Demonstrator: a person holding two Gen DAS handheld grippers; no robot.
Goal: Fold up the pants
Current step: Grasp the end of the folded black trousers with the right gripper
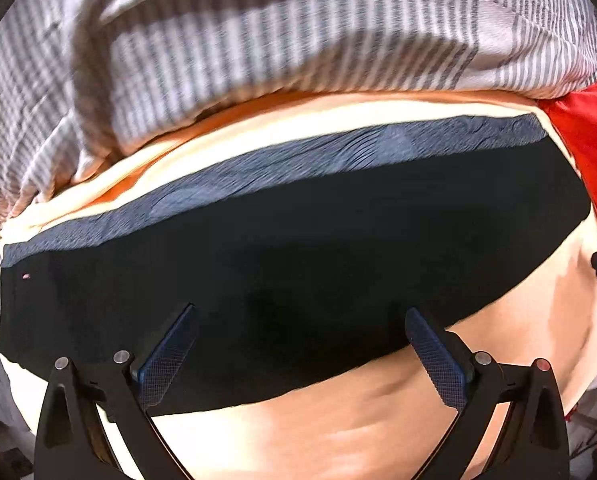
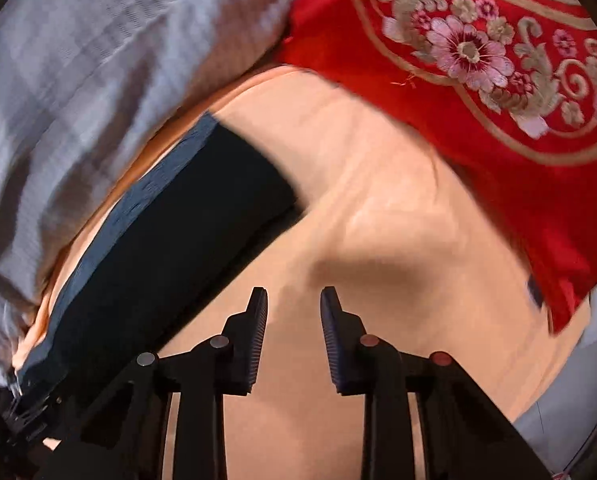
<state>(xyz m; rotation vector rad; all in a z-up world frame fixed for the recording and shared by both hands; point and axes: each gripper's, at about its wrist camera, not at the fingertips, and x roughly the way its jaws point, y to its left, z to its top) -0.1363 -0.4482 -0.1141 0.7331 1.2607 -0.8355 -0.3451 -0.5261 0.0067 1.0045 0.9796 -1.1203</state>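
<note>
Black pants [image 1: 298,248], folded into a long flat band with a blue-grey strip along the far edge, lie across a peach sheet [image 1: 338,420] on a bed. Beyond them is a grey-and-white striped duvet [image 1: 258,40]; a red embroidered cloth [image 2: 478,80] lies at the sheet's right edge. The left gripper [image 1: 300,322] hangs above the pants' near edge, jaws spread wide, holding nothing. The right gripper [image 2: 293,300] hovers over bare sheet just right of the pants' end, jaws narrowly parted with nothing between them.
</note>
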